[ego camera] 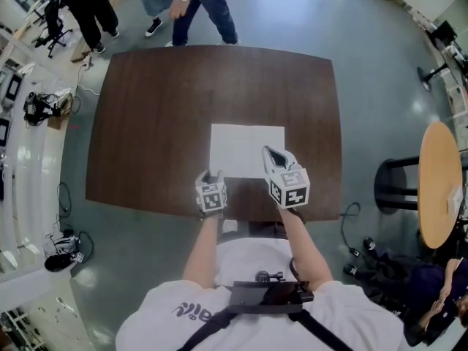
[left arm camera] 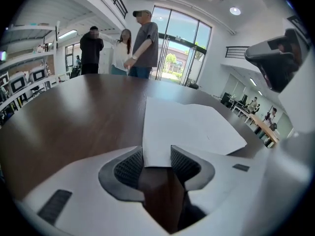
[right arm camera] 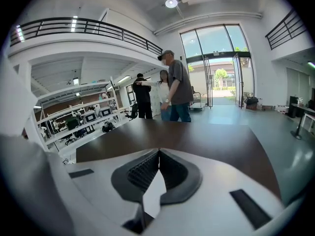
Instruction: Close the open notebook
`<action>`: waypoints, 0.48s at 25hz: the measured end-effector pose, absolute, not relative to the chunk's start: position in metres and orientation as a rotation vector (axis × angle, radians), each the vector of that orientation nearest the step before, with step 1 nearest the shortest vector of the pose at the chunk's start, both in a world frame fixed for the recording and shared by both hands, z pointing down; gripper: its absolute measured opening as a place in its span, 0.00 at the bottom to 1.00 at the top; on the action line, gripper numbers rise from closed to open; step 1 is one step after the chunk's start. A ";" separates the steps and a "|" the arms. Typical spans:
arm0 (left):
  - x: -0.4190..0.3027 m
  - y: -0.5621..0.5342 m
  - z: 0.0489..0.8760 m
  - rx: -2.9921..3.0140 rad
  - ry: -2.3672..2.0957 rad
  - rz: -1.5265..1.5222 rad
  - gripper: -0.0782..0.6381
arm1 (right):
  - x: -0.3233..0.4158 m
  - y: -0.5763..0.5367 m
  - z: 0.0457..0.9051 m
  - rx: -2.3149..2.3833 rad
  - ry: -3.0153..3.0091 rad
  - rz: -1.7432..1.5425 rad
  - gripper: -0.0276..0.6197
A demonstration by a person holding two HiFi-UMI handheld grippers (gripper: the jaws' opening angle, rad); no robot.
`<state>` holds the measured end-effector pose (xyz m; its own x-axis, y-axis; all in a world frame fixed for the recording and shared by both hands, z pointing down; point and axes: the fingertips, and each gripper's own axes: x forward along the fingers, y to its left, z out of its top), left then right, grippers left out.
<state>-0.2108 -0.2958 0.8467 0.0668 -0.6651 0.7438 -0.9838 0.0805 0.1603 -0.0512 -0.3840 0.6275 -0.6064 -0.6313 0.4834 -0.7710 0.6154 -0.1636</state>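
Observation:
The white notebook [ego camera: 247, 146] lies flat on the dark brown table [ego camera: 161, 108], near its front edge, showing one plain white face. My left gripper [ego camera: 210, 174] sits at the notebook's near left corner. In the left gripper view it [left arm camera: 156, 154] is open, and the notebook's near edge [left arm camera: 192, 127] reaches between the jaws without the pads pressing on it. My right gripper [ego camera: 270, 153] hovers over the notebook's near right part. In the right gripper view its tips [right arm camera: 158, 154] meet, shut on nothing, with a strip of white page [right arm camera: 152, 195] showing beneath.
Several people [ego camera: 197, 6] stand at the table's far end. A round wooden table [ego camera: 439, 181] and a black stool [ego camera: 395, 185] stand to the right. Cables and gear [ego camera: 62, 251] lie on the floor at left. Shelving lines the left wall.

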 end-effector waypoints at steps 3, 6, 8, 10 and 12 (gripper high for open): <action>-0.211 -0.298 0.846 1.641 -1.697 0.622 0.34 | -0.051 -0.384 0.630 1.111 -2.463 0.515 0.05; -0.214 -0.298 0.846 1.614 -1.718 0.619 0.34 | -0.052 -0.383 0.632 1.102 -2.462 0.520 0.05; -0.218 -0.296 0.846 1.591 -1.728 0.605 0.32 | -0.052 -0.381 0.633 1.097 -2.460 0.527 0.05; -0.222 -0.295 0.846 1.569 -1.732 0.580 0.29 | -0.053 -0.380 0.635 1.095 -2.460 0.531 0.05; -0.225 -0.295 0.846 1.546 -1.733 0.543 0.27 | -0.053 -0.379 0.637 1.093 -2.459 0.535 0.05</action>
